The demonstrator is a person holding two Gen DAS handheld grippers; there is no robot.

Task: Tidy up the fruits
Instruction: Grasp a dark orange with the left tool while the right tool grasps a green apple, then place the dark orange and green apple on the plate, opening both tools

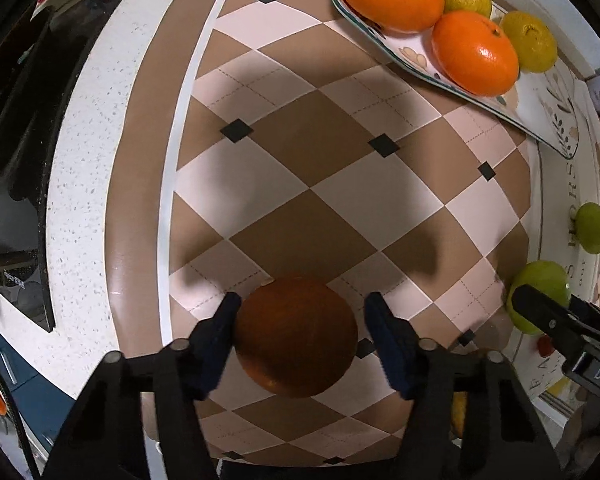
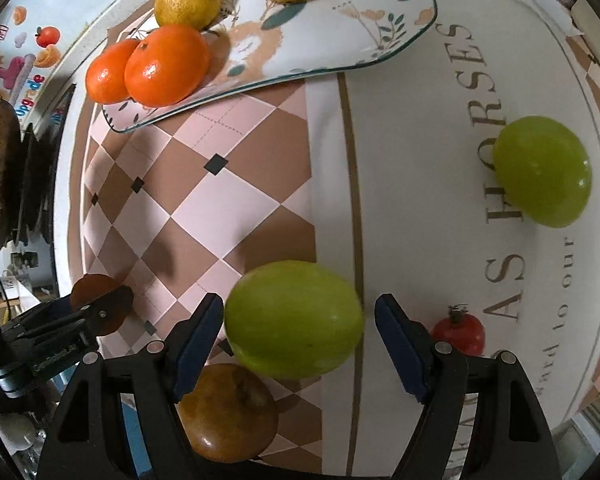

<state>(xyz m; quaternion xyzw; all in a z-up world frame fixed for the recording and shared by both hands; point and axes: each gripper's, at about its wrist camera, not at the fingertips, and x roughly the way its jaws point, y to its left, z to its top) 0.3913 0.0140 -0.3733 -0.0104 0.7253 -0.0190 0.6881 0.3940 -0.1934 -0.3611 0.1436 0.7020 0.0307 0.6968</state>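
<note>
Both cameras look steeply down along their own fingers, close above the desk's brown-and-pink chequered cloth (image 1: 308, 216). The left wrist view faces the flowered oval ceramic plate (image 1: 548, 120) at its upper right; the right wrist view holds that plate (image 2: 340, 28) at top. Both share plate and cloth (image 2: 204, 216).

A white speckled stone desk (image 1: 80, 168) carries a brown-and-cream diamond-checked vinyl mat (image 1: 300, 184) with small black squares and a pale border stripe, and beside that lies a cream mat printed with large brown serif lettering (image 2: 480, 128). Along the desk's far edge sits a black glass cooktop (image 1: 16, 152), with blue cabinet fronts (image 1: 24, 380) below the desk edge. A pale wall (image 2: 28, 40) behind carries colourful cartoon fruit stickers, and overhead light throws soft dark shadows onto the checked mat.
</note>
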